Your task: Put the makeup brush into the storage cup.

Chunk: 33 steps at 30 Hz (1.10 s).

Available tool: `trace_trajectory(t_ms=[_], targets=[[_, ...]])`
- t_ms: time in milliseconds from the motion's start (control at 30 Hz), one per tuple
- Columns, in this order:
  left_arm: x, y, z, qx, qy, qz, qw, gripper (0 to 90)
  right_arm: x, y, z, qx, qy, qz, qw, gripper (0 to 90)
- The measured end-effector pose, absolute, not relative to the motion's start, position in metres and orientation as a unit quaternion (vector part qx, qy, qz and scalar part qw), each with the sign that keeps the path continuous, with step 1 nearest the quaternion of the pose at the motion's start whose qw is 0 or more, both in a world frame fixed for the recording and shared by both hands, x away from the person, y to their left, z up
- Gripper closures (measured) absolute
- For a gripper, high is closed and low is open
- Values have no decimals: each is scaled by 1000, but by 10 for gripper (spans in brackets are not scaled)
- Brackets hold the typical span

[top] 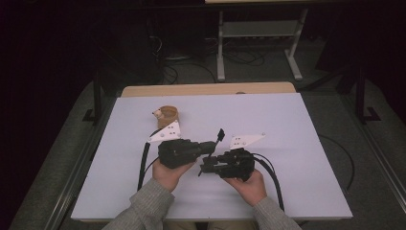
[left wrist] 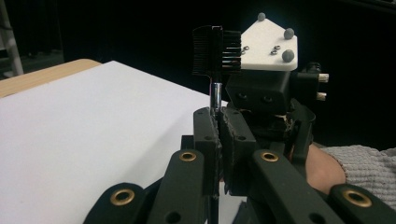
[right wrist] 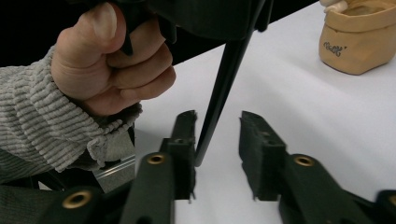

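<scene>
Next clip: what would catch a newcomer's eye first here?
A small black comb-and-brush tool stands upright, clamped in the left gripper near the table's middle. The right gripper faces it with the tool's thin handle between its parted jaws. A tan pot sits behind them on the white table.

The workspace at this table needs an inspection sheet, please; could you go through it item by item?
Surface: white tabletop with a wooden strip along the far edge.
Job's things: small black brush-and-comb tool, head up, thin handle running down.
Clutter: tan pouch-shaped container at the far left of the tabletop, something pale at its rim.
Grippers: left gripper clamped on the tool's metal neck; right gripper has its jaws either side of the handle's lower end, a gap showing on one side.
Cables: black cable from the left gripper; another loops behind the right.
Surroundings: dark room, grey floor, white frame legs beyond the table.
</scene>
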<state>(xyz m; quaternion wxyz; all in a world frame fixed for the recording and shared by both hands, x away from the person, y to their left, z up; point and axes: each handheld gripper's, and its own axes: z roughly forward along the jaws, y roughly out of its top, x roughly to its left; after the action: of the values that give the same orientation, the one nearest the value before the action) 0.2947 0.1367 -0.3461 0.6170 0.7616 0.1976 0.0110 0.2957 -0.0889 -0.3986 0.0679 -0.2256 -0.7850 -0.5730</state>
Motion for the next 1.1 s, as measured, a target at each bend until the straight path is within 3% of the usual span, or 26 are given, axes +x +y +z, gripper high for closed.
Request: trace_trajectory(t_ms=[67, 167, 400, 533, 667, 867, 1100], targets=[[294, 138, -347, 760, 199, 13, 618, 858, 296, -89, -398, -220, -782, -578, 77, 789], [293, 142, -347, 759, 196, 16, 620, 857, 296, -91, -399, -216, -782, -579, 85, 843], [288, 145, -347, 774, 178, 16, 607, 842, 293, -90, -399, -201, -800, -560, 76, 850], [285, 149, -342, 790, 167, 19, 589, 662, 292, -92, -397, -198, -812, -545, 73, 851], [283, 149, -342, 803, 161, 11, 574, 608, 290, -93, -392, -190, -825, -529, 58, 851], [280, 144, -344, 821, 152, 0, 550, 607, 284, -90, -387, -170, -851, -495, 29, 851], [281, 141, -346, 834, 146, -6, 532, 671, 281, -88, -388, -157, -865, -476, 27, 851]])
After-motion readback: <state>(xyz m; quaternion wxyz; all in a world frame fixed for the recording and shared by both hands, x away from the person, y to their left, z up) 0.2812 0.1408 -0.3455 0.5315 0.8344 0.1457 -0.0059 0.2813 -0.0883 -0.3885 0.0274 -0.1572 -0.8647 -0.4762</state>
